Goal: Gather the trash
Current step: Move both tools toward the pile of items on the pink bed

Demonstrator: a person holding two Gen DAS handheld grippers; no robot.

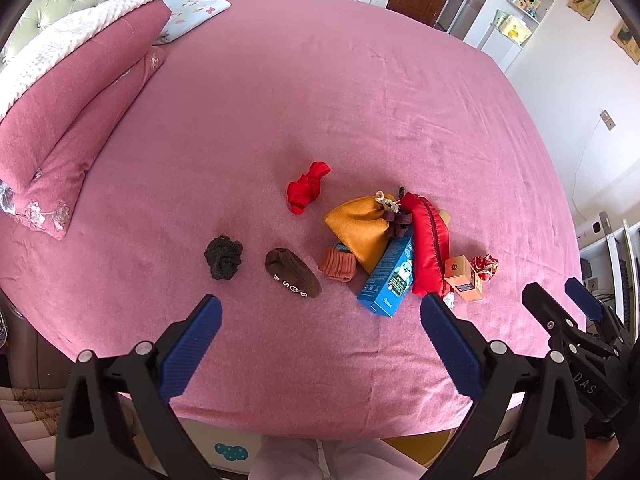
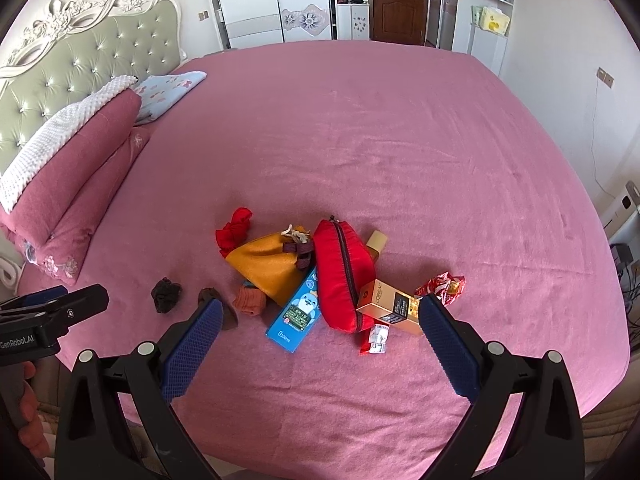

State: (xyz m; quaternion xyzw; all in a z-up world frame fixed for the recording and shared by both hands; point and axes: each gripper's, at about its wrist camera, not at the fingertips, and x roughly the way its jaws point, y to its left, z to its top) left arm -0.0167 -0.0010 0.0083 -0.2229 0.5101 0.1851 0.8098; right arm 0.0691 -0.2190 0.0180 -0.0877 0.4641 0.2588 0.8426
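On the pink bed (image 1: 320, 100) lies a heap of items. A blue carton (image 1: 390, 280) (image 2: 298, 316), a gold L'Oreal box (image 1: 464, 278) (image 2: 390, 306), a crumpled red-and-white wrapper (image 1: 486, 266) (image 2: 442, 286) and a small white-and-red wrapper (image 2: 376, 338) lie near the front. A red zip pouch (image 1: 428, 240) (image 2: 344, 272) and a mustard bag (image 1: 360, 228) (image 2: 270, 262) sit among them. My left gripper (image 1: 320, 314) is open and empty, above the bed's near edge. My right gripper (image 2: 318, 314) is open and empty, short of the heap.
Socks lie to the left: a black one (image 1: 224, 258), a brown one (image 1: 292, 274), an orange one (image 1: 338, 262) and a red bundle (image 1: 308, 186). Pink pillows (image 1: 72, 120) and a tufted headboard (image 2: 80, 68) stand at the left. Wardrobe and shelves are beyond the bed.
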